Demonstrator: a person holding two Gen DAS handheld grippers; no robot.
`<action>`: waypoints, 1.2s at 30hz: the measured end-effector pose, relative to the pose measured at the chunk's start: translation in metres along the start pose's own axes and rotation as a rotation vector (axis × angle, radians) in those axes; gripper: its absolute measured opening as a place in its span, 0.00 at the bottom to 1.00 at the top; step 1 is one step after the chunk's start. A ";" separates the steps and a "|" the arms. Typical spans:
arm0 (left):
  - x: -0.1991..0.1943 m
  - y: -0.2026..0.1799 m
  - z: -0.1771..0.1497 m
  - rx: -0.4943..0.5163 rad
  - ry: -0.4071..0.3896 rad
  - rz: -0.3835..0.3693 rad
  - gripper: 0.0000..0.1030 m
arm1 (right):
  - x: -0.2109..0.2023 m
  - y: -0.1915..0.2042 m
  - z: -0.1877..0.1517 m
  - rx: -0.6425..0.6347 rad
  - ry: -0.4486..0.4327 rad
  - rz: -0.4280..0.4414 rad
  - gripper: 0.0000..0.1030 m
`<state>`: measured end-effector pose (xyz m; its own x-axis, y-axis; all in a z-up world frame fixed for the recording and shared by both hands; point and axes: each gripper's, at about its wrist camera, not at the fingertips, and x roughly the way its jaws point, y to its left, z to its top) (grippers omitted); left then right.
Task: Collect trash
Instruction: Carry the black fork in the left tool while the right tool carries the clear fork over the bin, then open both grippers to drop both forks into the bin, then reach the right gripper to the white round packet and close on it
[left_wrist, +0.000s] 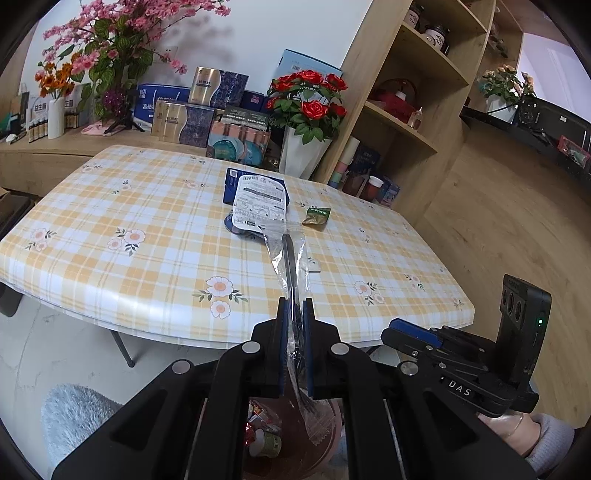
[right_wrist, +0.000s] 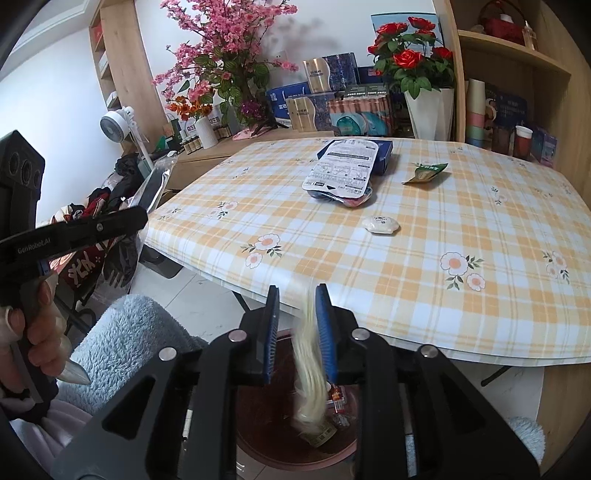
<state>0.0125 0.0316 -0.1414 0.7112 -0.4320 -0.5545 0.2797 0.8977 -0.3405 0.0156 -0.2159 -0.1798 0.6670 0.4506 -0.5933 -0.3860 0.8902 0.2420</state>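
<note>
Here, a table (left_wrist: 110, 206) with a yellow-and-white checked cloth printed with flowers fills the middle of both views, its near edge running across the lower half of each frame. Below that edge, at bottom centre, stands a round reddish-brown trash bin (right_wrist: 258, 448) with wrappers and a small cup already in it. The left gripper (left_wrist: 294, 308), at lower centre of its own view, has its jaws pressed together on a clear plastic sleeve holding a black fork (left_wrist: 291, 266); the sleeve sticks up toward the table and its lower end hangs down over the bin. The right gripper (right_wrist: 296, 295), at lower centre of the right wrist view, has its jaws apart, and a blurred pale yellow wrapper (right_wrist: 309, 373) sits in the gap beside the right-hand pad, stretched down toward the bin; whether a pad touches it cannot be told. On the table above centre lies a white printed pouch (right_wrist: 341, 168) over a dark blue box (right_wrist: 382, 151). To the right of it is a small green sachet (right_wrist: 424, 172), and nearer the camera a small white packet (right_wrist: 380, 224).
</note>
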 end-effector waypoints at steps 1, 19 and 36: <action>0.001 0.000 -0.002 -0.002 0.003 0.002 0.08 | -0.001 -0.001 0.000 0.006 -0.008 0.000 0.30; 0.037 -0.010 -0.034 0.047 0.120 -0.012 0.08 | -0.011 -0.023 -0.006 0.105 -0.147 -0.090 0.94; 0.052 -0.023 -0.047 0.096 0.178 -0.044 0.18 | -0.011 -0.030 -0.008 0.123 -0.148 -0.128 0.94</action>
<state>0.0131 -0.0157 -0.1979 0.5740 -0.4719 -0.6693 0.3743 0.8781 -0.2981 0.0152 -0.2476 -0.1864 0.7952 0.3304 -0.5084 -0.2180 0.9382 0.2688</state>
